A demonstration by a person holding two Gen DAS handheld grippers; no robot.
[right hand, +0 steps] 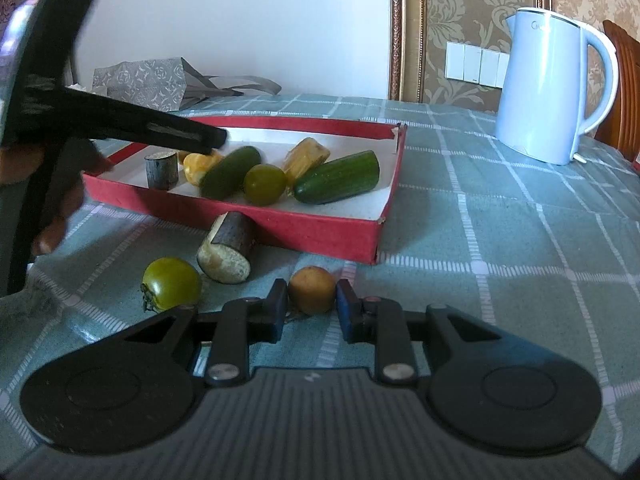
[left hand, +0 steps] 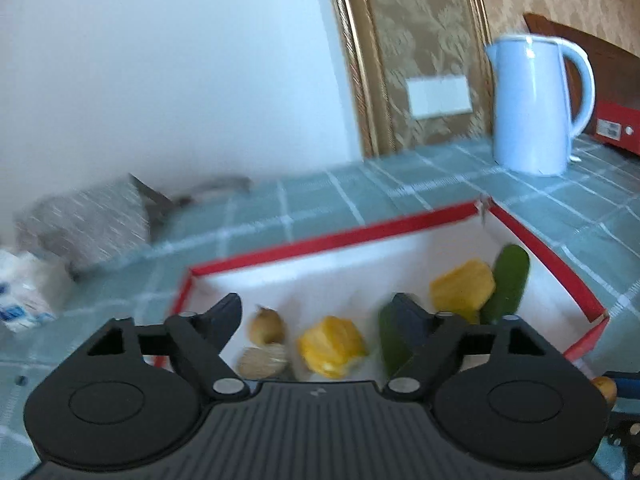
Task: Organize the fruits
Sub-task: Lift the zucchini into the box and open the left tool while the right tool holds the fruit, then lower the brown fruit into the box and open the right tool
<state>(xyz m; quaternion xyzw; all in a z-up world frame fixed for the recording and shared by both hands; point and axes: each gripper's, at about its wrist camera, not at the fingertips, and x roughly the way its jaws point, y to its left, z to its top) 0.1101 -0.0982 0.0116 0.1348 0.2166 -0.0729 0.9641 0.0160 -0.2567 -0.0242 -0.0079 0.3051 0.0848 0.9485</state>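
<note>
Teal checked cloth on worktop (right hand: 500,240), blue kettle (right hand: 548,88) at back by patterned wall. Red tray (right hand: 320,232) holds 2 cucumber pieces, corn chunks, green tomato, cane stub. L gripper (left hand: 316,312) over tray, fingers wide apart, nothing betw. R gripper (right hand: 312,300) fingers clamped on small brown fruit (right hand: 311,289) on cloth in front of tray; green tomato (right hand: 172,284) + cane piece (right hand: 228,248) just beside.
</note>
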